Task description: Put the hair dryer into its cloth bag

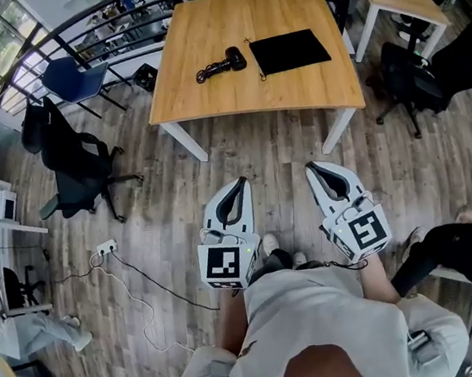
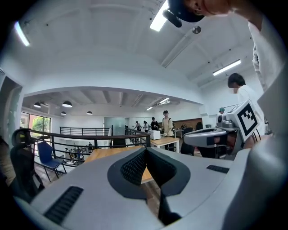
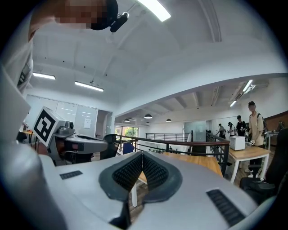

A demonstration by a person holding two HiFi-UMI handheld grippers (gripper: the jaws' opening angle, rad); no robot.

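Two pairs of jaws are pressed together with nothing between them: the left tool [image 1: 242, 181] and the right tool [image 1: 313, 167] sit side by side at lower centre of the head view, tips pointing up the frame. Well apart from both, at upper centre, the black hair dryer [image 1: 220, 64] lies on the wooden worktop [image 1: 221, 20], just left of the flat black cloth bag [image 1: 289, 51].

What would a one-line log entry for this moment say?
stage: before pickup | left gripper: shut, empty | right gripper: shut, empty | hair dryer: on table, beside cloth bag
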